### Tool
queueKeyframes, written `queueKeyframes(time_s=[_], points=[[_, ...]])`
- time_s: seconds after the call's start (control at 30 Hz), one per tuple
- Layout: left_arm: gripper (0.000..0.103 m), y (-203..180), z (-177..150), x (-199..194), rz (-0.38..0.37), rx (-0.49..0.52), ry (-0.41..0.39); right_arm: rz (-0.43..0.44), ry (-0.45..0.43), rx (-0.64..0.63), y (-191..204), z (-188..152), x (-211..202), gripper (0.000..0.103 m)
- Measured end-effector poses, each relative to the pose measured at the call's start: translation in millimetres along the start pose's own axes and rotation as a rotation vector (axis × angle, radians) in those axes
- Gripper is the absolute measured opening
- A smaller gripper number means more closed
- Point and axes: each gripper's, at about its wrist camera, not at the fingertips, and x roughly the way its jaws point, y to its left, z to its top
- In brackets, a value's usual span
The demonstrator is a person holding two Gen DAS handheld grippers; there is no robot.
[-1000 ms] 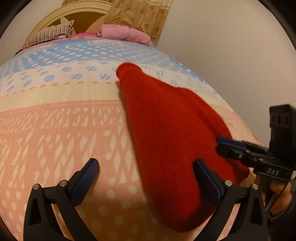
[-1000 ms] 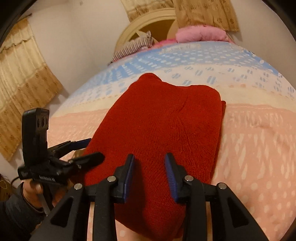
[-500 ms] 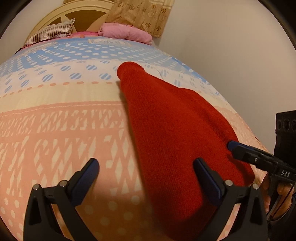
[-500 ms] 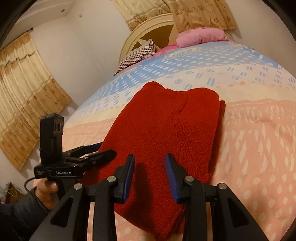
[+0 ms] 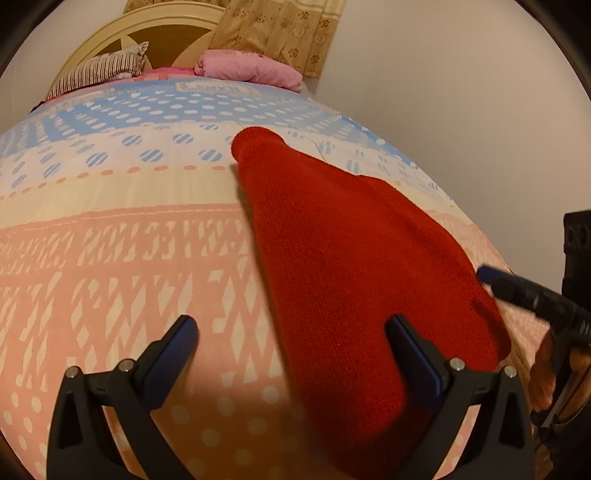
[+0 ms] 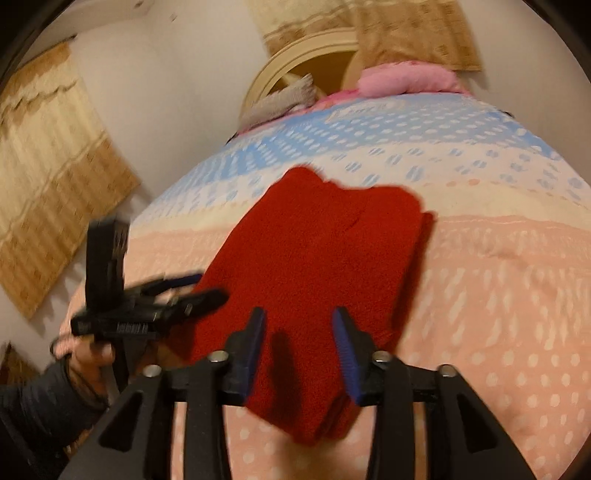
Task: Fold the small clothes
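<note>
A red knitted garment (image 5: 343, 266) lies folded flat on the patterned bedspread (image 5: 122, 243); it also shows in the right wrist view (image 6: 317, 266). My left gripper (image 5: 291, 350) is wide open and empty, held above the garment's near left edge. My right gripper (image 6: 299, 343) is open with a narrower gap, empty, above the garment's near end. The left gripper shows in the right wrist view (image 6: 199, 288), beside the garment's left edge. One finger (image 5: 517, 288) of the right gripper shows at the right in the left wrist view.
A pink pillow (image 5: 251, 68) and a striped pillow (image 5: 99, 70) lie at the headboard (image 5: 155, 26). A wall (image 5: 461, 110) runs close along the bed's right side. Curtains (image 6: 48, 162) hang on the left in the right wrist view.
Both grippers have pulled back and up from the garment. The right gripper's view has swung and is blurred. The garment has stayed flat.
</note>
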Motion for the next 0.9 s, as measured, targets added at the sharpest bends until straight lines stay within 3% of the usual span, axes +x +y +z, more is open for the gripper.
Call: queueKeyframes(time_s=[0.17,0.5,0.83,0.9], points=[[0.103,-0.1,0.1,1.1,-0.003,-0.002,0.005,-0.042,-0.021,0.09,-25.2,7.3,6.5,0.062],[0.103,2.6,1.7,3.8,-0.071,-0.014,0.027,0.059,-0.006,0.467,-97.4,34.6,48.6,0.066],[0.103,1.2,2.2,5.2,-0.128,-0.015,0.036,0.09,0.04,0.432,-96.9,55.1,92.0,0.066],[0.102,0.5,2.2,5.0,-0.132,-0.012,0.038,0.102,0.042,0.442,-100.3,56.2,95.4,0.058]])
